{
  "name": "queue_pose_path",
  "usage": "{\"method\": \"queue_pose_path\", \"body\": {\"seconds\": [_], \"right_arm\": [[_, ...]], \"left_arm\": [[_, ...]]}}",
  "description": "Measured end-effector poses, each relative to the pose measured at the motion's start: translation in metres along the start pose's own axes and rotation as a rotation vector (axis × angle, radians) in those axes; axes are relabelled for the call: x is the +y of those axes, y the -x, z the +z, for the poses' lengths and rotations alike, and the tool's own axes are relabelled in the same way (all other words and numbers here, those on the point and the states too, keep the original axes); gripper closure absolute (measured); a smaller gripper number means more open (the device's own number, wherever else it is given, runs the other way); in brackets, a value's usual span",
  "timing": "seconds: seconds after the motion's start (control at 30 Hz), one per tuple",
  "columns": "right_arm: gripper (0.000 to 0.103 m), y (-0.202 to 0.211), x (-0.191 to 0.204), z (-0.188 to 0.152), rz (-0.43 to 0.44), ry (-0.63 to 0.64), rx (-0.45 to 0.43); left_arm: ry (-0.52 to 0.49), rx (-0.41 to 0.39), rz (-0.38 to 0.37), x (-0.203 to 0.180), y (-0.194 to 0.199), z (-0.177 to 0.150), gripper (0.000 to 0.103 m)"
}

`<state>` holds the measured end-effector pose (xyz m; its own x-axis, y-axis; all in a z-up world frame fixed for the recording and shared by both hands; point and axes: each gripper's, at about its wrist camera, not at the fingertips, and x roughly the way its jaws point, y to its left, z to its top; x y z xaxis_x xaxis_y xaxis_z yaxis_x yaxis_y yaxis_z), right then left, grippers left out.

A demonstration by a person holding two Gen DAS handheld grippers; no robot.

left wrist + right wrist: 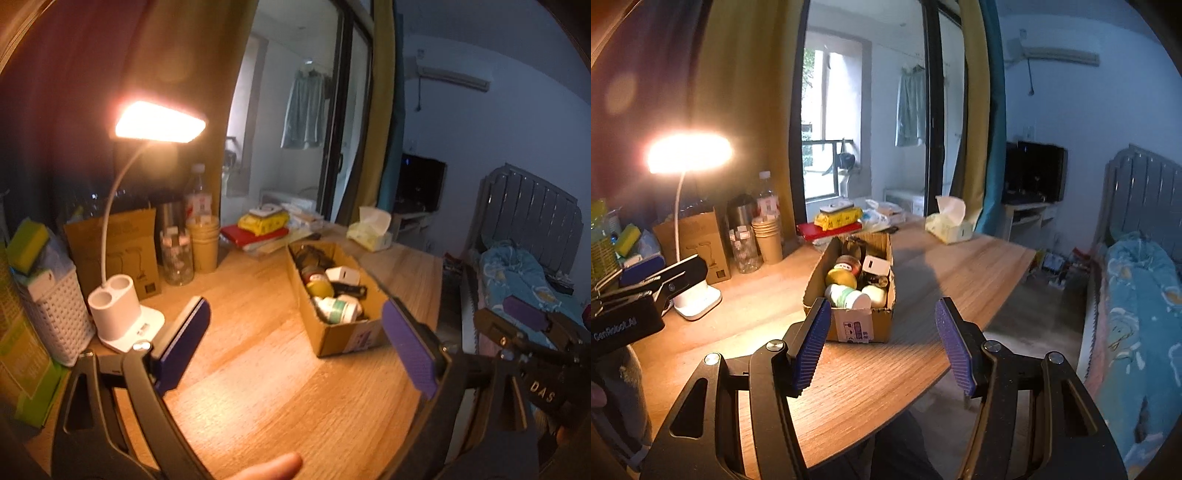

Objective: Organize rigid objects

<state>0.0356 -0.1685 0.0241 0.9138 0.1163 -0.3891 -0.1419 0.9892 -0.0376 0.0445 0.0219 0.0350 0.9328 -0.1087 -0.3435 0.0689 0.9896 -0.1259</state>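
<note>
The cardboard box [849, 295] sits mid-desk [960, 266], holding the jars and small items. Both grippers, left [295, 347] and right [882, 347], hover short of the box, jaws spread, empty. Approach one item squarely before closing.

Two empty grippers held up side by side

The left gripper [295, 347] has its jaws spread very wide, and nothing sits between its purple pads [183, 343]. The right gripper [882, 347] has its jaws partly apart, also with nothing between them. Both point forward and tip down a little, with the wooden worktop [871, 373] below them. They are near each other but not touching. A fingertip [273, 470] of the person peeks in at the bottom of the left wrist view.
</note>
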Motion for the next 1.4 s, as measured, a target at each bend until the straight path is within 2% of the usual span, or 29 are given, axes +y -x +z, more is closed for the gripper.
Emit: {"method": "queue_pose_path", "body": {"seconds": [0.17,0.4,0.77,1.03,1.4], "right_arm": [[0.041,0.022,0.0,0.005,0.006,-0.007,-0.036],[0.041,0.04,-0.012,0.012,-0.011,-0.044,-0.074],[0.041,0.032,-0.014,0.012,-0.021,-0.043,-0.066],[0.041,0.03,-0.012,0.01,-0.018,-0.034,-0.058],[0.041,0.028,-0.014,0.007,-0.014,-0.038,-0.052]], "left_arm": [[-0.039,-0.047,-0.028,-0.014,0.023,0.009,0.007],[-0.086,-0.027,-0.035,-0.031,0.03,0.003,0.007],[-0.071,-0.024,-0.034,-0.03,0.029,0.0,0.007],[-0.048,0.01,-0.051,-0.027,0.023,0.0,0.007],[-0.04,-0.01,-0.043,-0.026,0.024,-0.003,0.007]]}}
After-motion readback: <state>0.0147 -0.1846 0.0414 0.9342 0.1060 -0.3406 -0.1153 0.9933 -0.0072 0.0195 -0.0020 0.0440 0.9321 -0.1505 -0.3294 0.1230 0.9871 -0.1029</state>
